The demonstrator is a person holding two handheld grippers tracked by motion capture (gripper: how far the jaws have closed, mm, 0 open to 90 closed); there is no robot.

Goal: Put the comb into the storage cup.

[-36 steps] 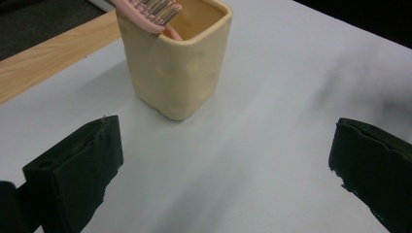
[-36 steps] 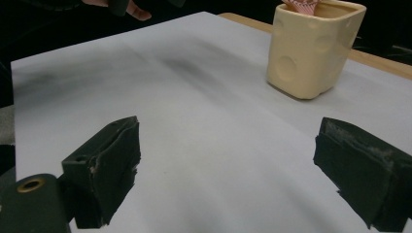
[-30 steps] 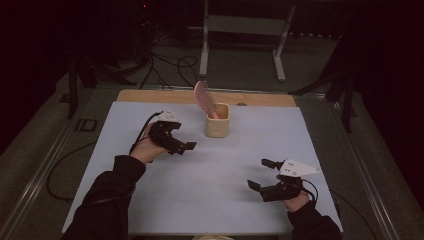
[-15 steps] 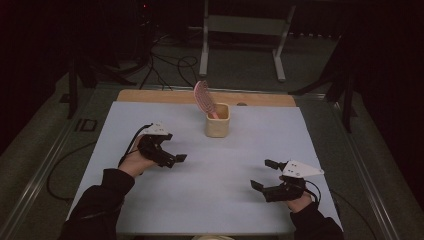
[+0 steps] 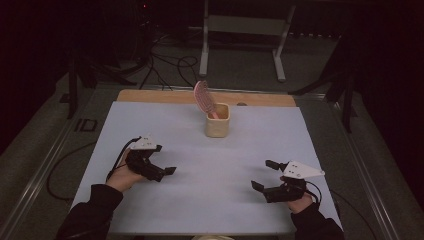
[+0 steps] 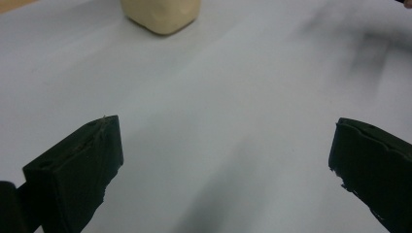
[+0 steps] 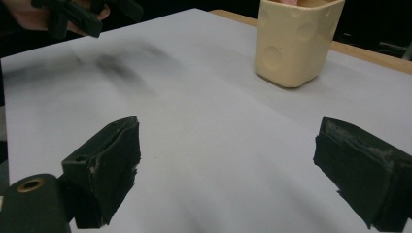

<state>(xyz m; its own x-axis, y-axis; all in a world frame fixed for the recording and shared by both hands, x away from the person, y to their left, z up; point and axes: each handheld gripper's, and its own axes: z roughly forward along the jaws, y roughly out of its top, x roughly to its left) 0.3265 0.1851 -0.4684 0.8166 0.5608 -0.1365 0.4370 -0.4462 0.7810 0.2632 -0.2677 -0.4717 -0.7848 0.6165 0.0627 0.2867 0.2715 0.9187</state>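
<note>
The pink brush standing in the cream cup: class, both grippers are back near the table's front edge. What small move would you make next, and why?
Probably none beyond resting. The pink brush already stands, leaning, in the cream cup, and the left gripper and right gripper are both open, holding nothing, well apart from the cup. If anything, ease both hands to rest on the white mat.
</note>
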